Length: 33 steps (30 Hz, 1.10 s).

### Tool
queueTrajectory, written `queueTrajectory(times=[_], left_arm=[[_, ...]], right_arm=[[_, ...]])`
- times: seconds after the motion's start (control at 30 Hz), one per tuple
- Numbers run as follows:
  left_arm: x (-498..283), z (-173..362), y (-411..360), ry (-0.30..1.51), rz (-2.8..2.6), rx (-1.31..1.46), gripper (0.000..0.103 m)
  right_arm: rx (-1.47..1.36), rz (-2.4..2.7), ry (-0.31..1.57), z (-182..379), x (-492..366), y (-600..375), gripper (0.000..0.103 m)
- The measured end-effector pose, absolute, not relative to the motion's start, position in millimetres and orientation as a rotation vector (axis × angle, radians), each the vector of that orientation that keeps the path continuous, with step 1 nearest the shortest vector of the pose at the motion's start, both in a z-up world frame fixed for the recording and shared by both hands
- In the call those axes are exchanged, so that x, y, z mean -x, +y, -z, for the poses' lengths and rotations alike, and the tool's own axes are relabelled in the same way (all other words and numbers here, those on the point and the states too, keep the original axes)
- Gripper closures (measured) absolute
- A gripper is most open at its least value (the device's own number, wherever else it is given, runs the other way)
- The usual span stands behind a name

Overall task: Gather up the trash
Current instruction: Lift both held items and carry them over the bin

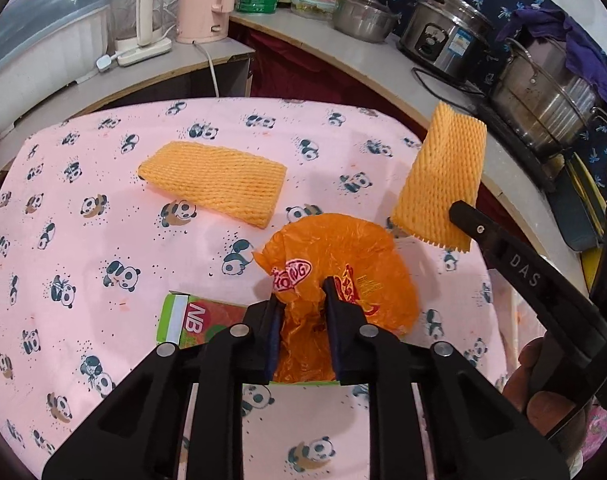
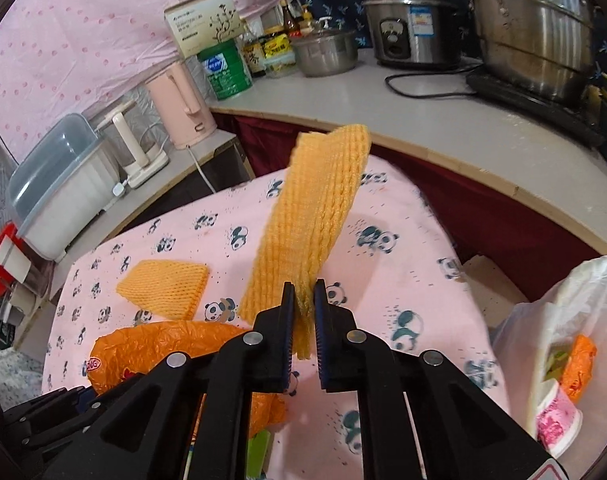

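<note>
Orange plastic, a bag (image 1: 335, 276), is pinched between the fingers of our left gripper (image 1: 301, 300) over the table (image 1: 103, 184). Our right gripper (image 2: 304, 300) is clamped on one foam net (image 2: 311, 216), lifted clear of the cloth. We judge the job about midway: a second net (image 1: 213, 182) and a carton (image 1: 191, 322) remain on the table, while a white sack (image 2: 563, 328) at our right already holds some rubbish.
</note>
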<state>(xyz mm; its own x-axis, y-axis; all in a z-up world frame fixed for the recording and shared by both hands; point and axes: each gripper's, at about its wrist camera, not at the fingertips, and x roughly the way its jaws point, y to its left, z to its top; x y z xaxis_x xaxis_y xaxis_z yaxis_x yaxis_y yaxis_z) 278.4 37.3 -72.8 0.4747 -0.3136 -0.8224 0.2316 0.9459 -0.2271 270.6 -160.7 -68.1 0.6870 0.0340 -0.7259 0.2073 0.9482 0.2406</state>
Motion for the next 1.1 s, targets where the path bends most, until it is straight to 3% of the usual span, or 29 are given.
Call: queueTrajectory(times=[0.53, 1.1], left_arm=[[-203.0, -0.1, -15.0, 0.899, 0.423, 0.023, 0.085], [-129.9, -18.9, -97.1, 0.86, 0.541, -0.086, 0.085]], right_arm=[[-0.36, 0.173, 0.68, 0.3, -161.7, -216.0, 0.094], [-0.439, 0.309, 0.632, -3.3, -52.1, -293.0, 0.094]])
